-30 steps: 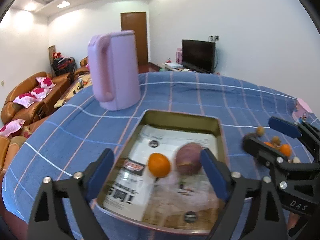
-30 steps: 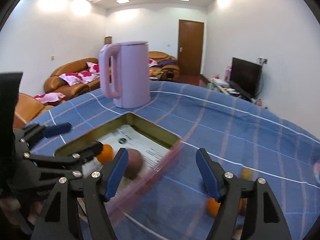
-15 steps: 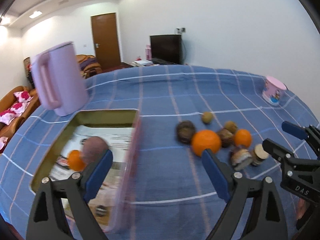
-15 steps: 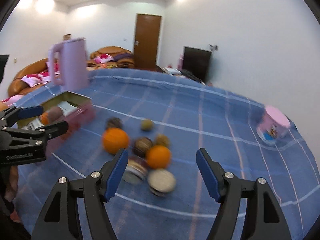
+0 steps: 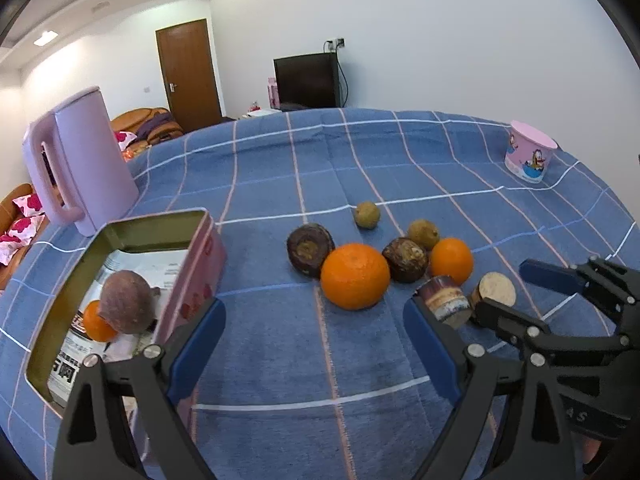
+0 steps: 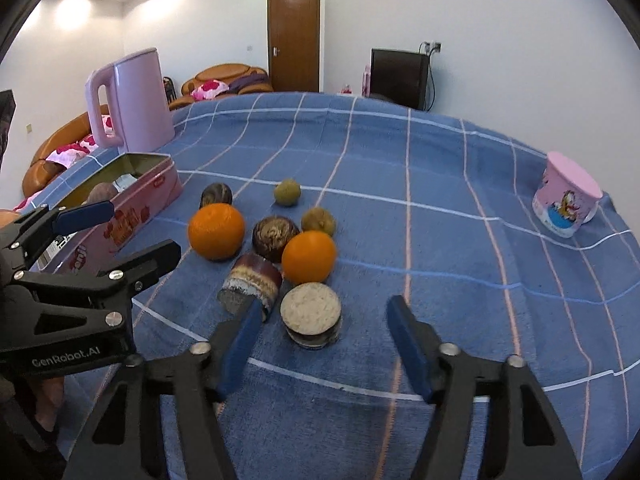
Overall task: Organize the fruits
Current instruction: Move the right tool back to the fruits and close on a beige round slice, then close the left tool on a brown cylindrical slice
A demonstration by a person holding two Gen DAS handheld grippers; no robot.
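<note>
Above fruit pile [image 6: 276, 240]: both grippers angled down; right gripper [image 6: 320, 332] jaws closing, pads clear of cut piece [image 6: 311, 313]; left gripper [image 5: 314, 344] spread, empty. Left view alone shows tin [image 5: 192, 264] contents.

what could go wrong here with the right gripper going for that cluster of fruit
The right gripper, jaws just closing but empty, points at the pale-topped cut piece, which sits close to the small orange and the striped cut piece. A finger might nudge either; the orange could roll.

The left gripper is open right beside the pink tin, so it might bump the wall.
</note>
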